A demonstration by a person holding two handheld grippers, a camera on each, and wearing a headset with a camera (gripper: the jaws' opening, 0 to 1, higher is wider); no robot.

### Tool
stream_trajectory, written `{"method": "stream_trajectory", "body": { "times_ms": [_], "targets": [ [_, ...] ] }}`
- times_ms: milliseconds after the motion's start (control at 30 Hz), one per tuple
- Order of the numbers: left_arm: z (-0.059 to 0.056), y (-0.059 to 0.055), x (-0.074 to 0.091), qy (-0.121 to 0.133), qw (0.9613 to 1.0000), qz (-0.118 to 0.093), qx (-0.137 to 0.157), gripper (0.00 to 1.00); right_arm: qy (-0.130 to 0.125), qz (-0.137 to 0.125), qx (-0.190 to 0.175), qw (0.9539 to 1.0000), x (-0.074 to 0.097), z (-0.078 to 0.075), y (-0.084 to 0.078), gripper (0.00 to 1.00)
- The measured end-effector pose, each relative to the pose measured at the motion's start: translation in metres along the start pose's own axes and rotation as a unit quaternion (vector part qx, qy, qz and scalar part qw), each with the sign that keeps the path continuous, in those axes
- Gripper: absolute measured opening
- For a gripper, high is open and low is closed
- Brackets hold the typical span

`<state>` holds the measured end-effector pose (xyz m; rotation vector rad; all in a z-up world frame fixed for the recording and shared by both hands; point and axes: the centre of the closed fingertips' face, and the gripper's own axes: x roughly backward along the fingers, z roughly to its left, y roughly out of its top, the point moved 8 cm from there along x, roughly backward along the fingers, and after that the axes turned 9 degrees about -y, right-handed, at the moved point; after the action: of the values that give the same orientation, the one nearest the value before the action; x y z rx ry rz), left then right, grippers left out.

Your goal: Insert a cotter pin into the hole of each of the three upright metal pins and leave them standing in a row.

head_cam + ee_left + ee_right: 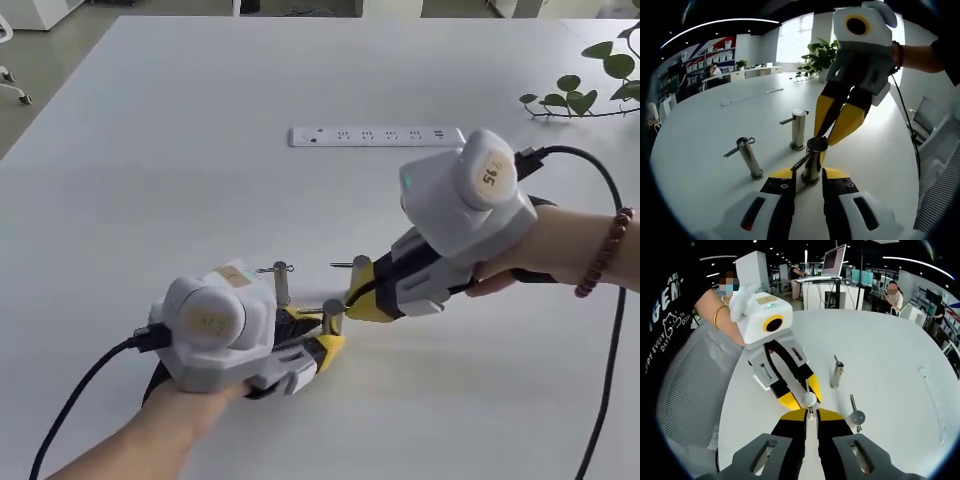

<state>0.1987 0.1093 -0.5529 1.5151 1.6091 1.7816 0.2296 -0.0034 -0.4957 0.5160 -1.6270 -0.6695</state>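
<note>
Three upright metal pins stand on the white table (150, 200). My left gripper (810, 175) is shut on the base of the nearest metal pin (813, 159). From above, my right gripper (821, 140) comes down to that pin's head, shut on a thin cotter pin (800, 161) that sticks out of the pin's side. In the head view both grippers meet at this pin (333, 314). The other two pins (799, 129) (747, 156) each carry a cotter pin (786, 120) (737, 147) through the top.
A white power strip (378, 136) lies further back on the table. Plant leaves (590, 85) reach in at the far right. A black cable (612, 330) trails from the right gripper, and another (80, 395) from the left.
</note>
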Motion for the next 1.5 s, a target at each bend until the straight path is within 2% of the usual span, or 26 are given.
{"method": "stream_trajectory", "body": {
  "times_ms": [133, 367, 600, 900, 1167, 1500],
  "targets": [
    [-0.001, 0.0, 0.006, -0.001, 1.0, 0.0, -0.002, 0.22, -0.002, -0.009, -0.003, 1.0, -0.001, 0.001, 0.004, 0.13],
    [0.0, 0.0, 0.013, 0.001, 1.0, 0.003, -0.009, 0.27, -0.003, -0.012, 0.001, 0.9999, -0.01, 0.005, 0.008, 0.16],
    [-0.001, 0.0, 0.02, 0.002, 0.9999, 0.003, -0.011, 0.34, -0.012, -0.006, 0.004, 0.9999, -0.018, 0.002, 0.005, 0.15],
    [-0.003, 0.006, 0.027, -0.004, 0.9998, -0.011, -0.014, 0.41, -0.012, -0.008, 0.01, 0.9999, -0.021, 0.004, 0.003, 0.09],
    [-0.007, 0.004, 0.035, -0.007, 0.9998, -0.009, -0.018, 0.42, -0.011, -0.01, -0.002, 0.9999, -0.021, 0.003, 0.003, 0.08],
    [-0.006, 0.004, 0.045, 0.004, 0.9997, -0.013, -0.018, 0.43, -0.01, -0.006, -0.001, 0.9999, -0.019, 0.003, 0.002, 0.08]
  ]
}}
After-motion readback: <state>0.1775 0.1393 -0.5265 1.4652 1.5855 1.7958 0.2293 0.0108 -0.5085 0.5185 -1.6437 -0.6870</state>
